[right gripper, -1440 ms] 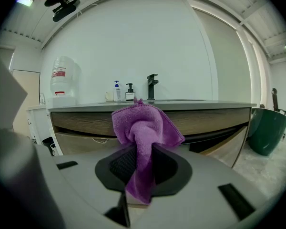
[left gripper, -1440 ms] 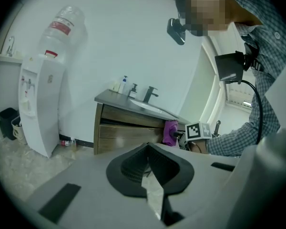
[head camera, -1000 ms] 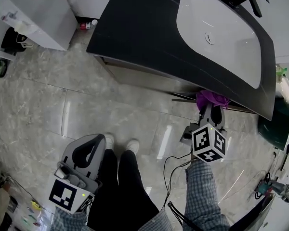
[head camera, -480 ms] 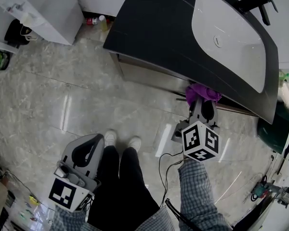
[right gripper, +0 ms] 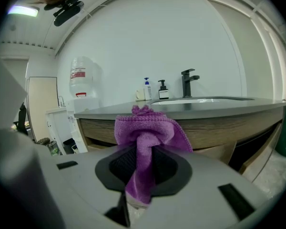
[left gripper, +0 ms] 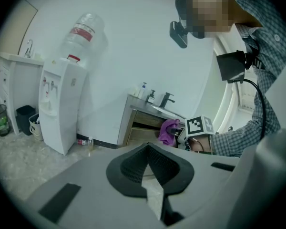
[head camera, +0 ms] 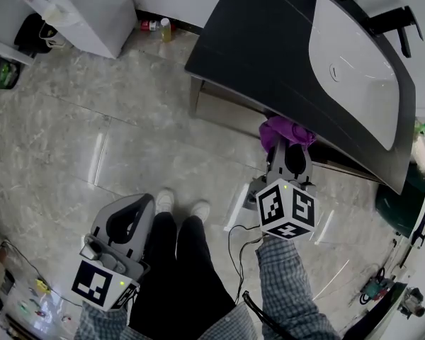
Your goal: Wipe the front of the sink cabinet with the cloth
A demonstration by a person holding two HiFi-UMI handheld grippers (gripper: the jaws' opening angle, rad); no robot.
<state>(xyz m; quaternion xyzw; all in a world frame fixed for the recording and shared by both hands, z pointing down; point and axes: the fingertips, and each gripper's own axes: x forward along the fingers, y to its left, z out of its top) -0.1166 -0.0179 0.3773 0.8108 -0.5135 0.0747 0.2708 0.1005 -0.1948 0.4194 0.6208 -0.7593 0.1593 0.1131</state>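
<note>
Purple terry cloth (head camera: 285, 130), bunched and folded over, is clamped in your right gripper (head camera: 286, 146) with a tail hanging down between the jaws. It sits at the wood front of the sink cabinet (head camera: 225, 109), right under the overhanging edge of the dark tabletop (head camera: 262, 41); I can't confirm contact. The cabinet's left corner is a short way left of the cloth, and beyond it is open marble floor (head camera: 127, 140). Your left gripper (head camera: 136, 210) is low by your leg, well apart from the cabinet, with its jaws closed on nothing. The white basin (head camera: 354, 69) is set in the tabletop, with the black faucet (right gripper: 188, 82) and two pump bottles (right gripper: 155, 90) behind it. A dark bin (left gripper: 25, 116) stands beside the water dispenser (left gripper: 57, 109); I can't tell its contents.
</note>
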